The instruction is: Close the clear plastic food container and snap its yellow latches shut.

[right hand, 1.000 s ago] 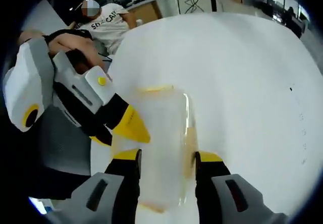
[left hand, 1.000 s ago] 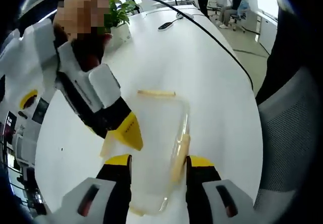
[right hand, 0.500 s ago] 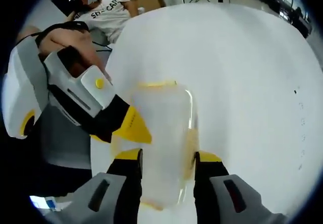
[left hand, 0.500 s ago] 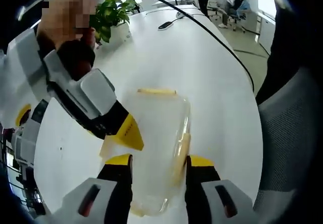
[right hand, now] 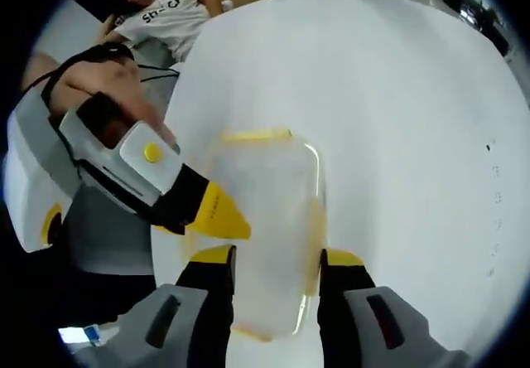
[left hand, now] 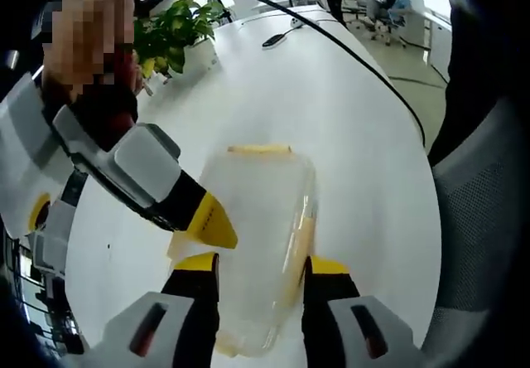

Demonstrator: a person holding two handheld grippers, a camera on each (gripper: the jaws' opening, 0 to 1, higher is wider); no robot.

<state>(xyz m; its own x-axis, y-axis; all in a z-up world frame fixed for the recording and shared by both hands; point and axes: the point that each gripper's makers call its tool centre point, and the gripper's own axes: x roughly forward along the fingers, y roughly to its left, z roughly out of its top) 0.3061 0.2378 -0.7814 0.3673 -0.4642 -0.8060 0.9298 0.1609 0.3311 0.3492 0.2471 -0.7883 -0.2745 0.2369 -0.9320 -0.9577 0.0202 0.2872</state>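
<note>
The clear plastic container (left hand: 257,219) lies on the white table (left hand: 356,136) with its lid on. Yellow latches show at its far end (left hand: 259,148) and along its right side (left hand: 300,239). My left gripper (left hand: 262,263) is open, its yellow-tipped jaws standing over the container's near half, one near each long edge. The right gripper's yellow tip (left hand: 212,224) touches the container's left edge. In the right gripper view the same container (right hand: 265,210) lies below my open right gripper (right hand: 277,258), and the left gripper's tip (right hand: 220,215) rests at its left edge.
A potted plant (left hand: 170,36), a black cable (left hand: 356,61) and a dark device (left hand: 276,41) are on the far part of the table. A grey chair back (left hand: 480,219) stands at the right. A seated person (right hand: 170,20) is beyond the table edge.
Both views have shifted slightly. In each view the other gripper's body has tilted lower toward the table, while its tip stays at the container's left edge. The container has not moved.
</note>
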